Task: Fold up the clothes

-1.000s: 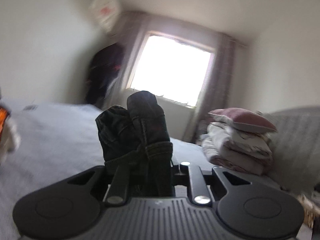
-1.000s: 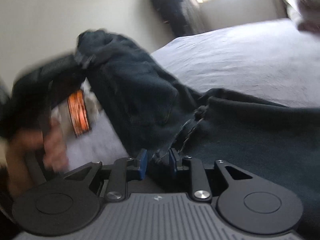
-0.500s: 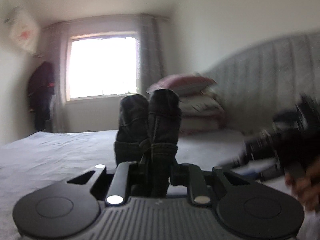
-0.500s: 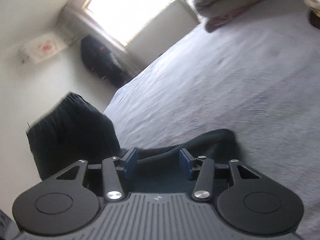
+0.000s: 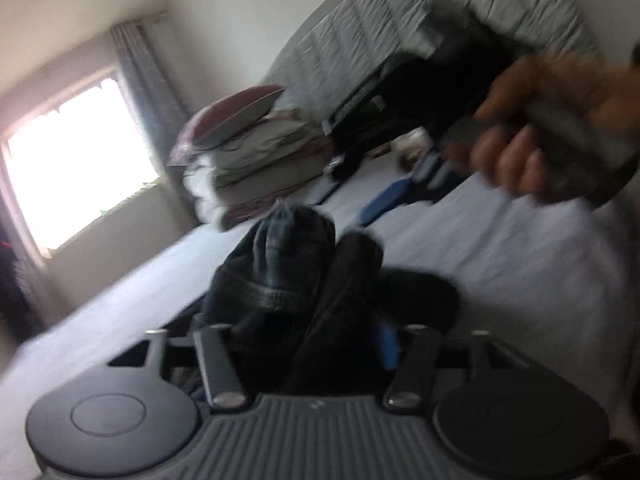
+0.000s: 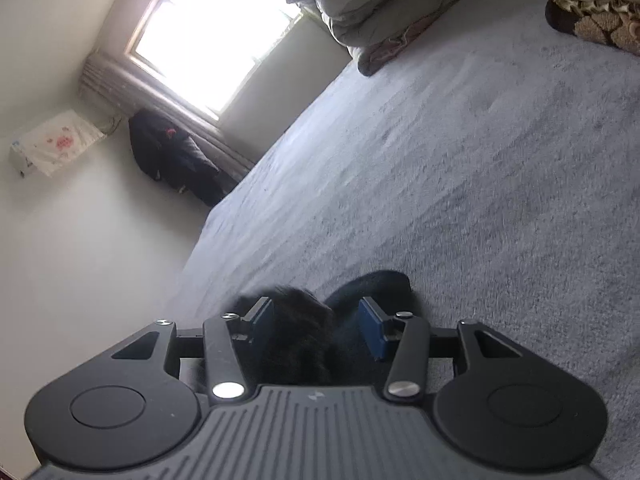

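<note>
A dark denim garment (image 5: pixel 292 264) stands bunched between the fingers of my left gripper (image 5: pixel 300 320), just above the grey bed sheet (image 5: pixel 500 280). The jaws are opening. One blue pad (image 5: pixel 387 340) shows clear of the cloth; the other is hidden behind it. In the right wrist view another part of the dark garment (image 6: pixel 300 332) lies on the bed sheet (image 6: pixel 460 180) between the spread pads of my right gripper (image 6: pixel 316 322), which do not squeeze it. A person's hand (image 5: pixel 540 152) holds a blurred black tool at the upper right of the left wrist view.
A stack of folded bedding topped by a pillow (image 5: pixel 248 152) sits against the padded headboard (image 5: pixel 400 20). Patterned folded cloths (image 6: pixel 592 12) lie at the bed's far corner. A dark coat (image 6: pixel 172 152) hangs beside the bright window (image 6: pixel 212 28).
My left jaws have spread from a tight grip on the garment, and the view has rolled and sunk toward the bed. My right gripper let go; the cloth now lies on the sheet.
</note>
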{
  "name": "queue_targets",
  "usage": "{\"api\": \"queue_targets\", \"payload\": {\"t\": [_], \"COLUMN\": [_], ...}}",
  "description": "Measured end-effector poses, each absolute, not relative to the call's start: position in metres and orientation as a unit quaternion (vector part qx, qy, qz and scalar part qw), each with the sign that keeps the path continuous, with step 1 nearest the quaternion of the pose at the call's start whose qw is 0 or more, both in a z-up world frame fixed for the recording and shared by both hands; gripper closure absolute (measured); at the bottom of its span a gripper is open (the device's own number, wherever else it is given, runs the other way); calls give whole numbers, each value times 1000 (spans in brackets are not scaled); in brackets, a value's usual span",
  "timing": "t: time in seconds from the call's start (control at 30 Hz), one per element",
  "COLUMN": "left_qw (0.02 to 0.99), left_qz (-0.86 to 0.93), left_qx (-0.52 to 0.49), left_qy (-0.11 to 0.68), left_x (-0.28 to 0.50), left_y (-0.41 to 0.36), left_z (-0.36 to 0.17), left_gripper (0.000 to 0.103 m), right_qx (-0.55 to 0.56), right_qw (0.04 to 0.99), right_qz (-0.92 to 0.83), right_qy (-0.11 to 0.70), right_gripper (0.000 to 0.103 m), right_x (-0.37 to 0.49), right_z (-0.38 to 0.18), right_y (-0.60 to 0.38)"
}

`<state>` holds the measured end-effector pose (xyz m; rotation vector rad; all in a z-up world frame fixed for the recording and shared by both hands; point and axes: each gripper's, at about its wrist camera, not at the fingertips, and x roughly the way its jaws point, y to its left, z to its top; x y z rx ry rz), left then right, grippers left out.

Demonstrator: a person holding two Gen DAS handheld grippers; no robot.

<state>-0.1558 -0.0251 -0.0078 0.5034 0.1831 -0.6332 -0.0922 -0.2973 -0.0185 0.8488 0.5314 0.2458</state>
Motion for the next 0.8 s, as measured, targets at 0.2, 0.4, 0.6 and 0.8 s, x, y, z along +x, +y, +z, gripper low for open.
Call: {"api": "queue_targets", "payload": {"t": [0.2, 0.4, 0.6, 0.8], "left_qw": [923, 938, 943, 936], "left_qz": [-341, -306, -264, -263], "left_qx": [130, 20, -41, -102], "left_qy": [122, 159, 196, 210], "left_x": [-138, -99, -75, -59], "left_y": [1, 40, 67, 80], "left_z": [18, 25, 18, 14], "left_gripper": [38, 35, 35, 35], "right_qx": [447, 452, 379, 326], "right_qw": [840, 811, 845, 879], "right_qz": [193, 249, 227, 262], "right_qy": [242, 276, 302, 230], "right_gripper": [53, 53, 89, 94], "right_x": [-94, -82, -67, -82], "right_z": [-10, -7, -8, 34], "right_y": [-302, -289, -259, -255]}}
